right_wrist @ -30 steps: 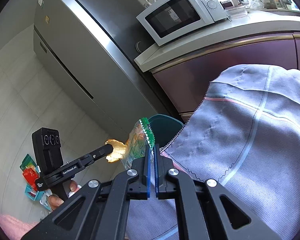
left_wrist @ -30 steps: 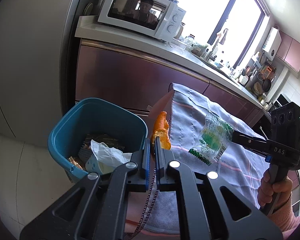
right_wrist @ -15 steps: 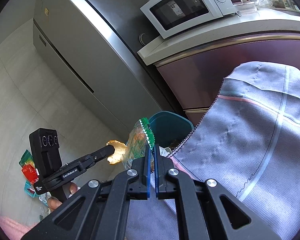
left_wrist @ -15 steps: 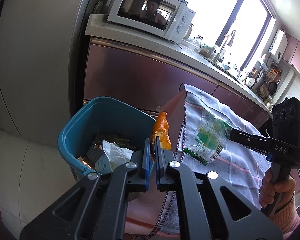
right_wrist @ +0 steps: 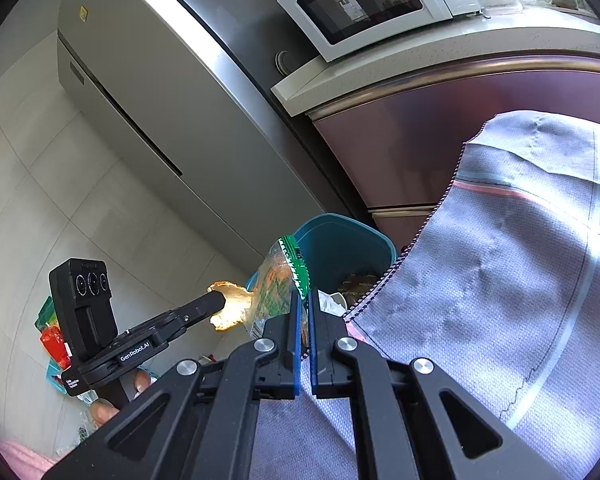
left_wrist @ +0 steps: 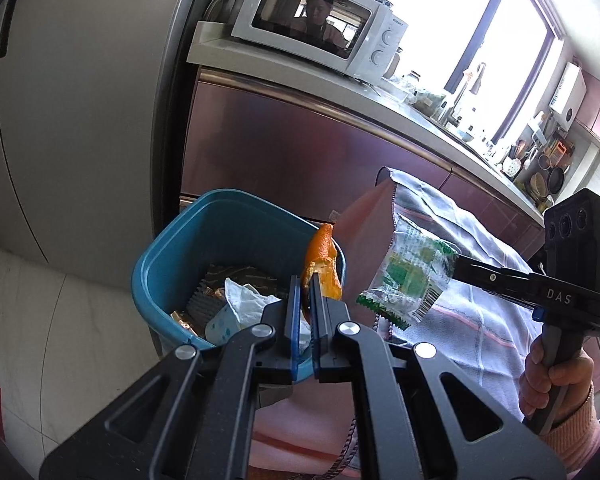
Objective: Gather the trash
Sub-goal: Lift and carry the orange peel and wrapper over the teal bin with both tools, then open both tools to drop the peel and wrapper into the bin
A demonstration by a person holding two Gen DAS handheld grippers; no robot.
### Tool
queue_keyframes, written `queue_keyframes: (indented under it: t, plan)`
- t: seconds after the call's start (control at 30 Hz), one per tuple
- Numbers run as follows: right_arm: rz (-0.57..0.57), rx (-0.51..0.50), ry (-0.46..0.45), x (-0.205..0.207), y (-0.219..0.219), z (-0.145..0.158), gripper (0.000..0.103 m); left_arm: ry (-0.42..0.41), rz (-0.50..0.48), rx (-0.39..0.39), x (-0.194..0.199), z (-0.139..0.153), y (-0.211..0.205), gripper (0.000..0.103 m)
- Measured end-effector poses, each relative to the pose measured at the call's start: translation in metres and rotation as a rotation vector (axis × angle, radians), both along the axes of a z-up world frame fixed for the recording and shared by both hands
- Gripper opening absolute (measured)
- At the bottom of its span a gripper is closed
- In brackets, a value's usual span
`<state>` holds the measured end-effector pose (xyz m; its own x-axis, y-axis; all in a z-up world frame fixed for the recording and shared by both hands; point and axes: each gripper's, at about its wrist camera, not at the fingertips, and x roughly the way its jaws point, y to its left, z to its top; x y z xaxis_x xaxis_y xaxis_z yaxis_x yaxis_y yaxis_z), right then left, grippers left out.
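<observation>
My left gripper (left_wrist: 305,280) is shut on a piece of orange peel (left_wrist: 322,264), held just above the near right rim of a teal trash bin (left_wrist: 172,264). The bin holds crumpled tissue (left_wrist: 244,300) and dark wrappers. To the right, my right gripper (left_wrist: 454,266) is shut on a clear and green snack wrapper (left_wrist: 408,276), held over the cloth-covered table. In the right wrist view the wrapper (right_wrist: 280,284) sticks up from the right gripper (right_wrist: 304,296), the bin (right_wrist: 340,240) lies just beyond, and the left gripper (right_wrist: 222,300) holds the peel (right_wrist: 230,306) at left.
A grey checked cloth (left_wrist: 472,248) covers the table beside the bin. Behind stand maroon cabinets (left_wrist: 284,148), a counter with a white microwave (left_wrist: 320,28) and a steel fridge (right_wrist: 172,112). Colourful wrappers (right_wrist: 50,328) lie on the tiled floor at left.
Both grippers have come closer to the bin, which now looms larger in both views. The peel and the wrapper stay gripped.
</observation>
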<state>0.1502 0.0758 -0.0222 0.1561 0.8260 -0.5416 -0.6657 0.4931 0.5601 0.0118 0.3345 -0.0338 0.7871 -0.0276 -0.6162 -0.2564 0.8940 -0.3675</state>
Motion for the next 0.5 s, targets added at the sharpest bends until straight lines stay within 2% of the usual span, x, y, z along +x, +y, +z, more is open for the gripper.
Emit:
queue_keyframes:
  t: [0.5]
  plan:
    - [0.008,-0.030,0.013,0.006,0.017,-0.009,0.002,0.018,0.028,0.010,0.000,-0.007,0.002,0.005]
